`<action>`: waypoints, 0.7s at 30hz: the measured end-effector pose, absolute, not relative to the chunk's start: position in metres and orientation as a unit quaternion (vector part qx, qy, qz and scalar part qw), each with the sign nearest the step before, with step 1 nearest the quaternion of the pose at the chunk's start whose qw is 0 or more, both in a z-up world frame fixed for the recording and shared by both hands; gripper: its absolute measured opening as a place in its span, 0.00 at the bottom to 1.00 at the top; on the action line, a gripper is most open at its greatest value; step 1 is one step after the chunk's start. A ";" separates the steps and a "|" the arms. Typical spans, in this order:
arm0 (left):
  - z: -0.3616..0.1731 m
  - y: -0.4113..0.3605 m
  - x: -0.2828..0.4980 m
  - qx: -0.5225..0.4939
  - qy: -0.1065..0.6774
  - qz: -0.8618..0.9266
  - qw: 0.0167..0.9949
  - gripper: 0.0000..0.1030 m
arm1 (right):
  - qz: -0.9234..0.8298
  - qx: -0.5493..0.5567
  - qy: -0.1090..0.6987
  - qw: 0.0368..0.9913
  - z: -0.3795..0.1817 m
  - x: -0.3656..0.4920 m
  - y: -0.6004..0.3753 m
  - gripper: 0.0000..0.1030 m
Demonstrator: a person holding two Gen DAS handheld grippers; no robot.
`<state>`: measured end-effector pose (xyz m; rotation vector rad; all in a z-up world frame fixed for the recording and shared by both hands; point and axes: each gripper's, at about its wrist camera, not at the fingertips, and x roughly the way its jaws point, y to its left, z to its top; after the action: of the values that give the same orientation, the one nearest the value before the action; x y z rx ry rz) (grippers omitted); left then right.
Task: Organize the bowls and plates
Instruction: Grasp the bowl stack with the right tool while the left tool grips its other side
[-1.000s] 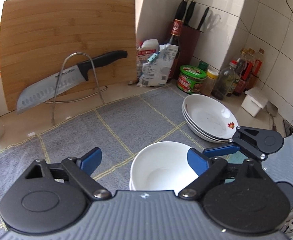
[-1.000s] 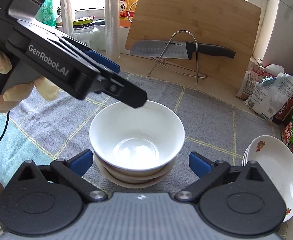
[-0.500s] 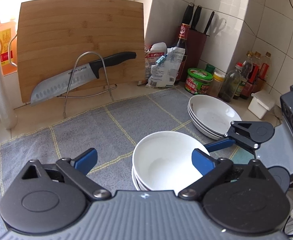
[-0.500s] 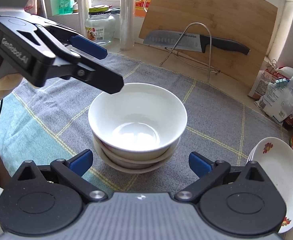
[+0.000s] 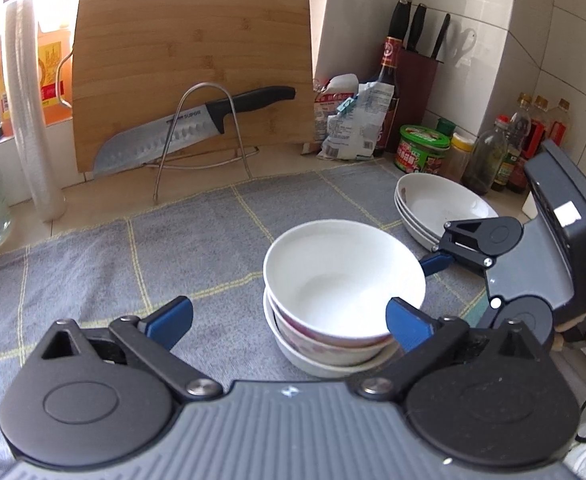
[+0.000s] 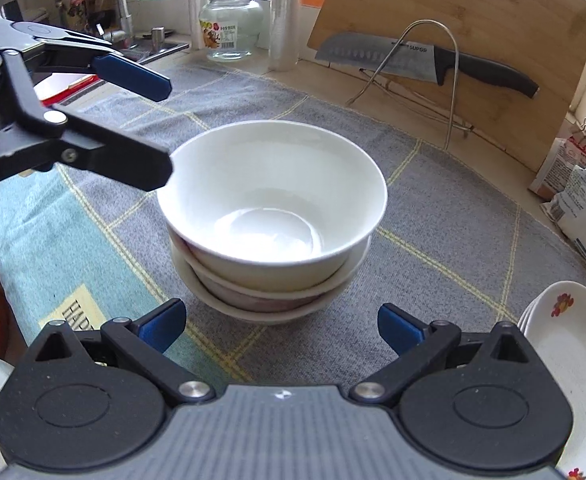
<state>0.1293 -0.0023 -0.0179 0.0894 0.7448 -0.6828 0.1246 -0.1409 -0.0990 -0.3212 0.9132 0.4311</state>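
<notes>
A stack of white bowls (image 5: pixel 343 284) stands on the grey checked cloth (image 5: pixel 197 256); it also shows in the right wrist view (image 6: pixel 273 200). A stack of shallow white plates (image 5: pixel 441 204) sits to its right, and its edge shows in the right wrist view (image 6: pixel 561 344). My left gripper (image 5: pixel 289 322) is open and empty, just short of the bowls; it shows from the side in the right wrist view (image 6: pixel 149 128). My right gripper (image 6: pixel 279 330) is open and empty, close in front of the bowls; it appears in the left wrist view (image 5: pixel 473 244) beside the plates.
A wooden cutting board (image 5: pixel 193 72) leans on the back wall behind a knife (image 5: pixel 193 128) on a wire rack. Jars and sauce bottles (image 5: pixel 501 152), a knife block (image 5: pixel 417 60) and food bags (image 5: pixel 353 120) stand in the corner. A glass jar (image 6: pixel 231 24) is by the window.
Both grippers have drawn back from the bowl stack, which now shows more fully. The left gripper's fingers have moved off the bowl rim to the left.
</notes>
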 end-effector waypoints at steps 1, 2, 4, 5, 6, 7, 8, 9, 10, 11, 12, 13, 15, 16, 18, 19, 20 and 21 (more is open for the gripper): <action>-0.019 -0.003 0.127 0.042 0.362 -0.323 0.874 0.99 | 0.209 -0.155 0.438 0.861 -0.102 0.125 -0.143 1.00; -0.021 -0.004 0.124 0.043 0.367 -0.319 0.872 0.99 | 0.212 -0.156 0.440 0.858 -0.104 0.126 -0.144 1.00; -0.025 -0.006 0.119 0.047 0.374 -0.312 0.872 0.99 | 0.217 -0.156 0.444 0.855 -0.109 0.128 -0.148 1.00; -0.028 -0.007 0.117 0.050 0.378 -0.310 0.871 0.99 | 0.220 -0.154 0.448 0.853 -0.111 0.128 -0.150 1.00; -0.031 -0.008 0.116 0.054 0.383 -0.307 0.869 0.99 | 0.220 -0.156 0.449 0.852 -0.114 0.129 -0.152 1.00; -0.035 -0.009 0.114 0.059 0.388 -0.304 0.868 0.99 | 0.219 -0.158 0.451 0.851 -0.116 0.130 -0.153 1.00; -0.039 -0.010 0.115 0.065 0.393 -0.304 0.865 0.99 | 0.218 -0.159 0.454 0.849 -0.118 0.131 -0.154 1.00; -0.043 -0.011 0.115 0.072 0.398 -0.304 0.863 0.99 | 0.216 -0.158 0.457 0.848 -0.120 0.131 -0.155 1.00; -0.048 -0.013 0.116 0.082 0.402 -0.303 0.860 0.99 | 0.215 -0.156 0.458 0.848 -0.122 0.132 -0.156 1.00; -0.053 -0.014 0.116 0.094 0.405 -0.304 0.857 0.99 | 0.213 -0.153 0.461 0.848 -0.125 0.132 -0.157 1.00; -0.058 -0.016 0.117 0.107 0.406 -0.309 0.853 0.99 | 0.208 -0.149 0.465 0.848 -0.127 0.132 -0.158 1.00; -0.063 -0.018 0.118 0.118 0.406 -0.316 0.849 0.99 | 0.207 -0.143 0.461 0.851 -0.128 0.131 -0.160 1.00; -0.072 -0.022 0.120 0.138 0.404 -0.332 0.841 0.99 | 0.204 -0.141 0.457 0.855 -0.129 0.131 -0.160 1.00; -0.077 -0.024 0.121 0.149 0.402 -0.342 0.836 0.99 | 0.202 -0.139 0.455 0.856 -0.129 0.131 -0.160 1.00; -0.085 -0.030 0.124 0.178 0.397 -0.357 0.827 0.98 | 0.196 -0.136 0.456 0.858 -0.130 0.132 -0.160 1.00; -0.087 -0.032 0.126 0.189 0.394 -0.367 0.821 0.98 | 0.193 -0.135 0.455 0.859 -0.130 0.131 -0.159 1.00; -0.089 -0.033 0.128 0.193 0.394 -0.377 0.816 0.98 | 0.192 -0.135 0.453 0.860 -0.130 0.130 -0.160 1.00; -0.090 -0.034 0.132 0.192 0.396 -0.390 0.809 0.98 | 0.192 -0.134 0.451 0.861 -0.131 0.130 -0.160 1.00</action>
<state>0.1316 -0.0337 -0.0900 0.4114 0.8467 -0.8336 0.1299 -0.1597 -0.1308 -0.2804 0.9457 0.4028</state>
